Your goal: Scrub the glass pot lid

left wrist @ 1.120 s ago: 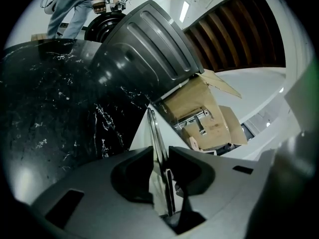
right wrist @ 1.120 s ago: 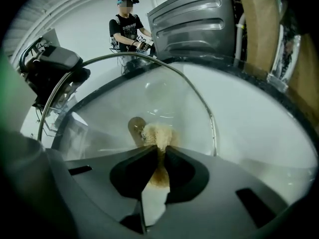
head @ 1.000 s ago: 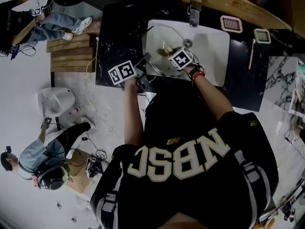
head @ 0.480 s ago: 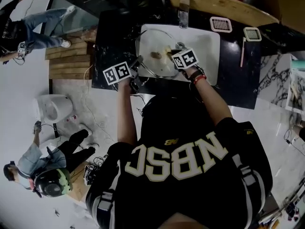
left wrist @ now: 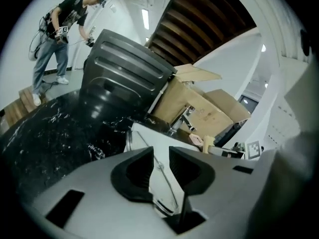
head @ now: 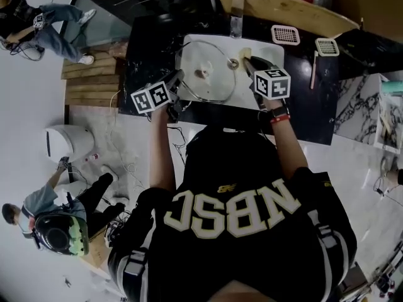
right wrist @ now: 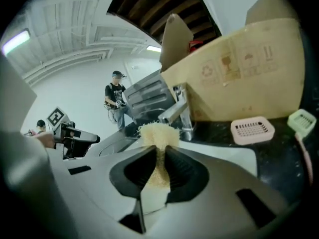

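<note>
Our left hand-held gripper clamps the rim of the glass pot lid; our right hand-held gripper pinches a fibrous scrubber

Left gripper and right gripper point forward, jaws clamped.
</note>
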{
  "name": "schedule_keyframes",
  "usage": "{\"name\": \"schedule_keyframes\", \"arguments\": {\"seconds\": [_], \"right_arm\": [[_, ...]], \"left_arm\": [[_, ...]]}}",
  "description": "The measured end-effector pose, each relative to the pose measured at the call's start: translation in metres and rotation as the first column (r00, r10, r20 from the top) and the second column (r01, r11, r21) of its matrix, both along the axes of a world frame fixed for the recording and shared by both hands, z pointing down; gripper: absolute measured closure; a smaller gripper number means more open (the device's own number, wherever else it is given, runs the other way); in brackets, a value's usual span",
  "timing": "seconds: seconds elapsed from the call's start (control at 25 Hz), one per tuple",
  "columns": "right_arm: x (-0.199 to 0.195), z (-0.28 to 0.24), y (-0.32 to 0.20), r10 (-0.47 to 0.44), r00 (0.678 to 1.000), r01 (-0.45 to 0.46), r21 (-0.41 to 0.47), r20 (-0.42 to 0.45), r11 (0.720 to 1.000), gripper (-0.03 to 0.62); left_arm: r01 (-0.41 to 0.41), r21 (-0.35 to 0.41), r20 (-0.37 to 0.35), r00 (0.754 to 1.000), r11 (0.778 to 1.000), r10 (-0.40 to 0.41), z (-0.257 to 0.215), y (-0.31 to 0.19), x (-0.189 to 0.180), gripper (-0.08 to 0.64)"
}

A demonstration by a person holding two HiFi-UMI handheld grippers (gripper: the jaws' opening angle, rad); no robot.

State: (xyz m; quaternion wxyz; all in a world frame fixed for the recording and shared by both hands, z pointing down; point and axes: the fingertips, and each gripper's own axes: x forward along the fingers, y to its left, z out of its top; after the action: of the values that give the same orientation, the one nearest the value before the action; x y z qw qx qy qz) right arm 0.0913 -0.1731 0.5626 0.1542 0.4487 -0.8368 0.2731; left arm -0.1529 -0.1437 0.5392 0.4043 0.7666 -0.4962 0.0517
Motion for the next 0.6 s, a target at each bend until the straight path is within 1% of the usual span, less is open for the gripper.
{"name": "schedule_keyframes", "arguments": {"seconds": [0.08, 0.12, 0.2, 0.32, 0.44, 0.52, 0.6], "right_arm": [[0.019, -0.021, -0.003, 0.043, 0.998, -0.039, 0.094, -0.045, 0.995, 0.528], [0.028, -0.033, -0.003, 0.069, 0.995, -0.058, 0.143, -0.072, 0.988, 0.528], [0.046, -0.056, -0.002, 0.121, 0.987, -0.095, 0.222, -0.106, 0.97, 0.529], [0.068, -0.087, 0.003, 0.199, 0.973, -0.154, 0.314, -0.117, 0.937, 0.531], [0.083, -0.115, 0.012, 0.243, 0.966, -0.194, 0.375, -0.087, 0.906, 0.535], [0.089, -0.132, 0.019, 0.249, 0.965, -0.193, 0.411, -0.087, 0.891, 0.535], [0.095, -0.146, 0.025, 0.255, 0.963, -0.192, 0.442, -0.088, 0.876, 0.534]], "left_arm": [[-0.047, 0.069, 0.062, 0.997, 0.996, 0.043, -0.02, -0.007, 0.02, 0.451], [-0.074, 0.113, 0.096, 0.993, 0.991, 0.063, -0.032, -0.011, 0.032, 0.451], [-0.115, 0.204, 0.152, 0.985, 0.972, 0.084, -0.055, -0.018, 0.055, 0.454], [-0.141, 0.313, 0.197, 0.977, 0.939, 0.081, -0.085, -0.03, 0.089, 0.468], [-0.152, 0.39, 0.202, 0.976, 0.908, 0.076, -0.107, -0.034, 0.117, 0.492], [-0.152, 0.422, 0.175, 0.981, 0.894, 0.085, -0.121, -0.032, 0.133, 0.52], [-0.152, 0.457, 0.163, 0.983, 0.877, 0.085, -0.134, -0.028, 0.146, 0.531]]}}
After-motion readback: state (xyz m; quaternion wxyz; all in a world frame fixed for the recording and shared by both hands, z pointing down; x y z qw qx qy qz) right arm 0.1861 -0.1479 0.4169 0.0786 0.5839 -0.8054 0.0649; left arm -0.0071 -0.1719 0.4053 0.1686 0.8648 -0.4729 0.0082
